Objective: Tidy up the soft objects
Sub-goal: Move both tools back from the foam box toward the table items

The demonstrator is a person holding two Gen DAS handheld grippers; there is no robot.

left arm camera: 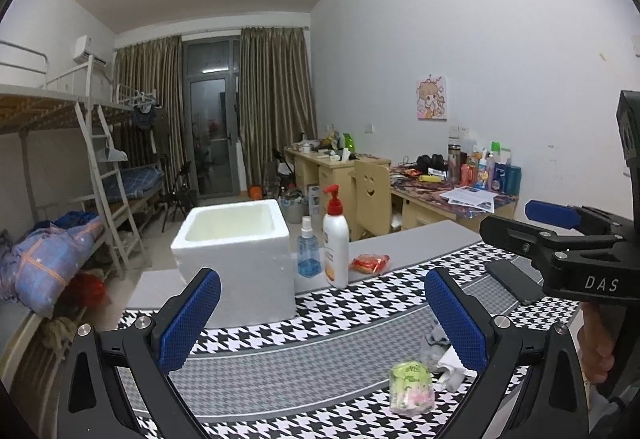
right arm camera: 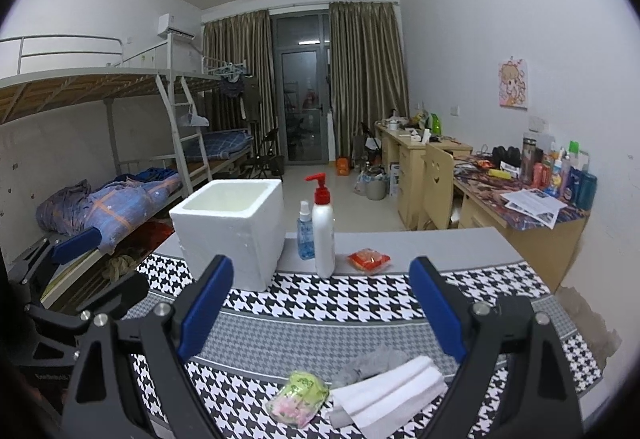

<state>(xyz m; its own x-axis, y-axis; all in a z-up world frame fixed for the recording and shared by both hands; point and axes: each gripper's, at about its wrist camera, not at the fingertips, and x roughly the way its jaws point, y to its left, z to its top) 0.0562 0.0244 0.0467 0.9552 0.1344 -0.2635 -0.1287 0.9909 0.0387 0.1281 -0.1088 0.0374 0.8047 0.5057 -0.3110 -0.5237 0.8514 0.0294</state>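
A green tissue pack (left arm camera: 412, 387) (right arm camera: 298, 397), a folded white cloth (right arm camera: 388, 391) and a grey sock (right arm camera: 370, 363) (left arm camera: 434, 343) lie at the near edge of the houndstooth table mat (right arm camera: 340, 303). A white foam box (left arm camera: 236, 251) (right arm camera: 232, 235) stands open at the back left. My left gripper (left arm camera: 320, 315) is open and empty above the mat, left of the soft things. My right gripper (right arm camera: 320, 303) is open and empty above them; it also shows in the left wrist view (left arm camera: 552, 215).
A white pump bottle (right arm camera: 324, 231) (left arm camera: 336, 239), a blue spray bottle (right arm camera: 305, 235) (left arm camera: 308, 251) and a red snack pack (right arm camera: 368, 259) (left arm camera: 370, 263) stand behind the mat. A dark phone (left arm camera: 516, 279) lies at the right. Bunk beds stand left, cluttered desks right.
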